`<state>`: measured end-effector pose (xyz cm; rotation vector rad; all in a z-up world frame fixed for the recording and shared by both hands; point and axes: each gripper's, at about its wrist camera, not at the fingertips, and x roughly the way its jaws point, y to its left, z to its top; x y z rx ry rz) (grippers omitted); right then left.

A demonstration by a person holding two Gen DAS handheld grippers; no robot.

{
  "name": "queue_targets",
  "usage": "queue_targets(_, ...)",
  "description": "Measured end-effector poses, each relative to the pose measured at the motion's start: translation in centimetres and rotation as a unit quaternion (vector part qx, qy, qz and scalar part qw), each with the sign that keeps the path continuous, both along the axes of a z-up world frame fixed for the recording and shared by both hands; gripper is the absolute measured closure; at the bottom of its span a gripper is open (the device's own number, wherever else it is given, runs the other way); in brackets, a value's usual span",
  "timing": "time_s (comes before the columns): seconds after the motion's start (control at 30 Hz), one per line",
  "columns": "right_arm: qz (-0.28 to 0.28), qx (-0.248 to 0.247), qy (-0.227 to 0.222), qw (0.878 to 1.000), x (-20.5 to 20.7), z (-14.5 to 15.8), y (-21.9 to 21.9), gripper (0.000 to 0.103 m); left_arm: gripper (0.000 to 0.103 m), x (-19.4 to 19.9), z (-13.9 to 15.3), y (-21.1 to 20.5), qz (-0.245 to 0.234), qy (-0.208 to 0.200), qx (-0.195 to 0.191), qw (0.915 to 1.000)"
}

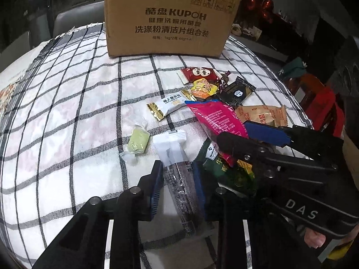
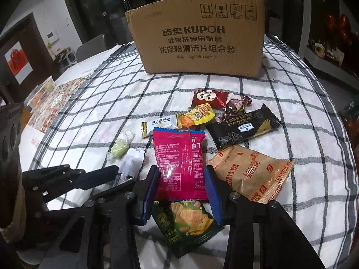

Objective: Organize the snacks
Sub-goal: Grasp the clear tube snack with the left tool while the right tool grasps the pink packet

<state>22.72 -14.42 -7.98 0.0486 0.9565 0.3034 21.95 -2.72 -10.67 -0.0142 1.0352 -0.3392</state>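
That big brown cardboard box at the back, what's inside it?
The brown cardboard box stands upright on the checked tablecloth, its printed side facing both cameras. That side hides the inside, so its contents, if any, cannot be seen.

We see the left gripper closed on a clear-wrapped dark bar (its white end pointing toward the box), with the right gripper over a pink packet.
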Motion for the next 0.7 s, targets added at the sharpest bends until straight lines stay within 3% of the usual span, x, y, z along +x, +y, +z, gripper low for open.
queue_targets(0.37,-0.001,0.018,-0.019,1.0,-1.3,1.3,-0.5,0.065,0.082,-0.9,1.2,0.5,0.008,-0.01,-0.014,0.9998)
queue_targets(0.7,-0.003,0.028,-0.027,0.999,-1.7,3.2,-1.2,0.065,0.082,-1.2,5.1,1.5,0.04,-0.047,-0.019,0.9979)
